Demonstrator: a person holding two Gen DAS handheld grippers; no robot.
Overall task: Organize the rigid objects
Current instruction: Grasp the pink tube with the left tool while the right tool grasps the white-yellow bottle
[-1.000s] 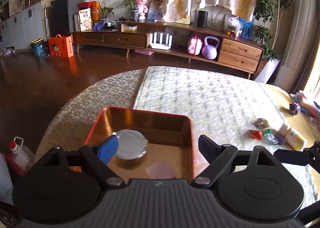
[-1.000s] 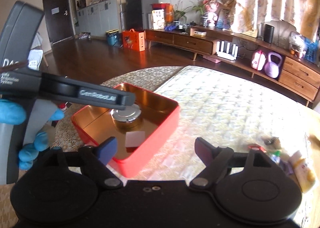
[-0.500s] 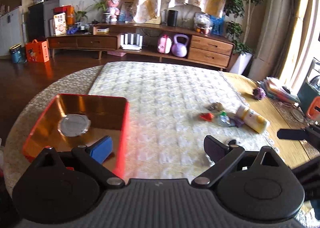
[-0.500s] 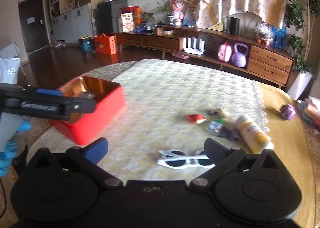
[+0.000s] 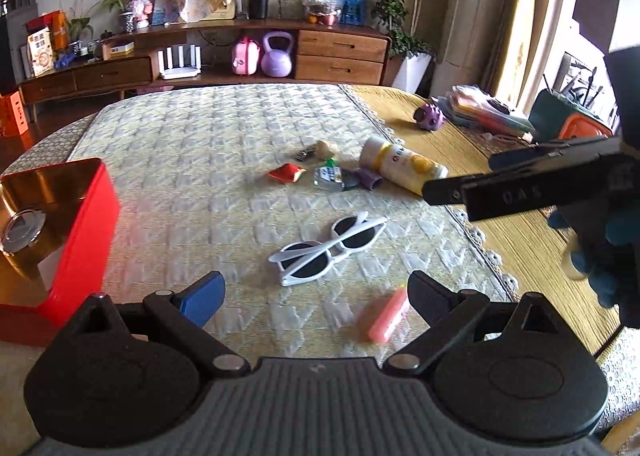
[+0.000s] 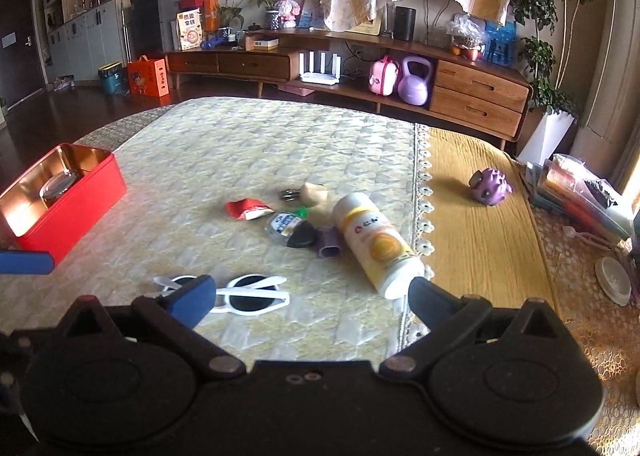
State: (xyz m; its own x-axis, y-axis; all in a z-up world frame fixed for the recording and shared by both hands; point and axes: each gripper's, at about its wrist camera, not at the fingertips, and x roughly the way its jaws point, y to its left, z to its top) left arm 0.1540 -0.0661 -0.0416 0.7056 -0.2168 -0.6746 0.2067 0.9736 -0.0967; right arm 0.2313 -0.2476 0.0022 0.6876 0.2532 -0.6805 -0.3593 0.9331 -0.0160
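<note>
Two grippers, both with jaws wide apart and nothing between the pads; each set of jaws has just been opening. The left gripper [image 5: 316,296] hangs over the cloth with the white sunglasses [image 5: 328,246] just beyond its fingers at 12 o'clock and a pink tube [image 5: 388,316] close by its right finger at about 2 o'clock. The right gripper [image 6: 308,296] has the same sunglasses [image 6: 240,292] partly behind its blue left fingertip [image 6: 192,298], and a cream bottle [image 6: 374,244] lying on its side at 1 o'clock.

Further out, at 12 o'clock in the right view, small items sit bunched and touching: a red packet [image 6: 246,209], a small clear bottle [image 6: 284,228] and a purple piece [image 6: 328,242]. The red tin [image 6: 68,200], already holding a round tin, stands well apart at 10 o'clock.

Risks, as judged:
- The glasses lie between both tools; both closing in at once could make the fingers collide.
- Thin folded arms may slip or twist under the pads.
- The bottle is free to roll toward the cloth's edge if nudged.
- Reaching into the cluster could scatter its neighbours.
</note>
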